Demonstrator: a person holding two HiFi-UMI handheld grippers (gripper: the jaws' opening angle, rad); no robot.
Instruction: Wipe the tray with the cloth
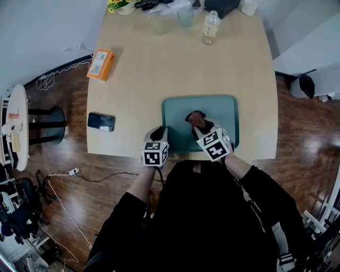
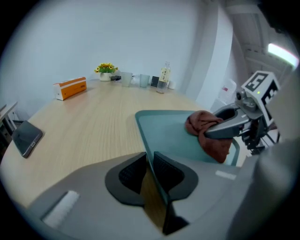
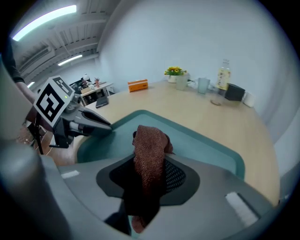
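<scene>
A teal tray (image 1: 218, 106) lies on the wooden table close to its front edge. My left gripper (image 1: 160, 133) is shut on the tray's near-left rim; in the left gripper view the thin rim (image 2: 146, 140) runs between the closed jaws of the left gripper (image 2: 150, 164). A crumpled brown cloth (image 1: 195, 118) is held by my right gripper (image 1: 205, 126) over the tray's front middle. In the right gripper view the cloth (image 3: 149, 150) hangs between the jaws of the right gripper (image 3: 147, 174), above the tray (image 3: 206, 138). The left gripper (image 3: 105, 125) shows at that view's left.
An orange box (image 1: 101, 64) and a dark phone (image 1: 101, 121) lie on the table's left side. A bottle (image 1: 211, 27), cups (image 1: 185, 17) and a flower pot (image 1: 119, 5) stand along the far edge. A round side table (image 1: 18, 122) stands on the floor at left.
</scene>
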